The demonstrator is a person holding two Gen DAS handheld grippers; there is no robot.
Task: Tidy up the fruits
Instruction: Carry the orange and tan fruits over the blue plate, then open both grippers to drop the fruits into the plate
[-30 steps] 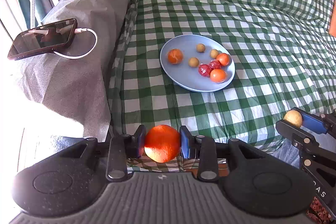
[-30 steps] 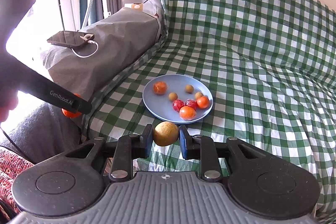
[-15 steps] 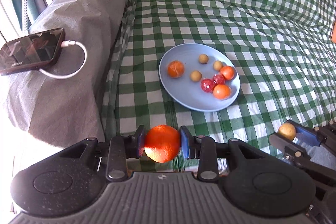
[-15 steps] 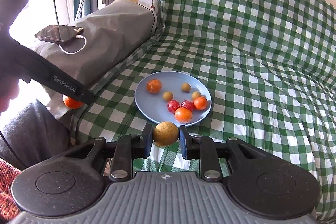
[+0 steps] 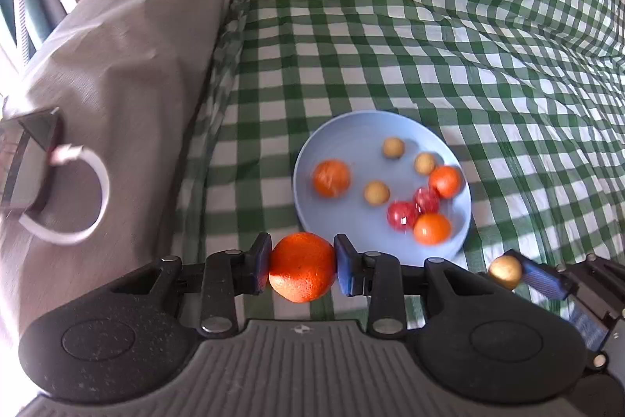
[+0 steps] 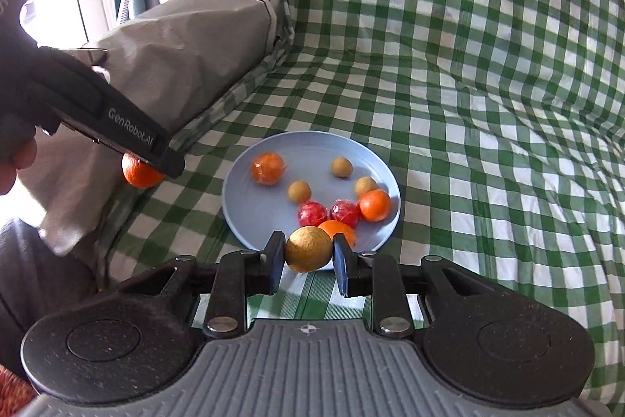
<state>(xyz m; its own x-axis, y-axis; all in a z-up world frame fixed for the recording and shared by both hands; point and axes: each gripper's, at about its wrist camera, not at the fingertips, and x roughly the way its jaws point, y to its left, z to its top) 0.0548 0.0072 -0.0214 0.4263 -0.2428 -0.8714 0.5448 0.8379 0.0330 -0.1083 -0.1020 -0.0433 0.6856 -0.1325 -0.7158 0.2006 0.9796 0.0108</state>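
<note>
The left claw (image 5: pixel 302 267) squeezes an orange (image 5: pixel 302 266). The right claw (image 6: pixel 308 249) squeezes a brown fruit (image 6: pixel 308 248). The blue plate (image 6: pixel 250 190) sits just ahead. Next, I think: reach over it, let go.

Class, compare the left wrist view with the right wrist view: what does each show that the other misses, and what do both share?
Only the left wrist view shows the phone with its looped white cable on the grey cover.

Only the right wrist view shows a person's fingers at the left edge.

Both show the blue plate of fruit on the checked cloth, the left claw gripping an orange, and the right claw gripping a small tan fruit.
</note>
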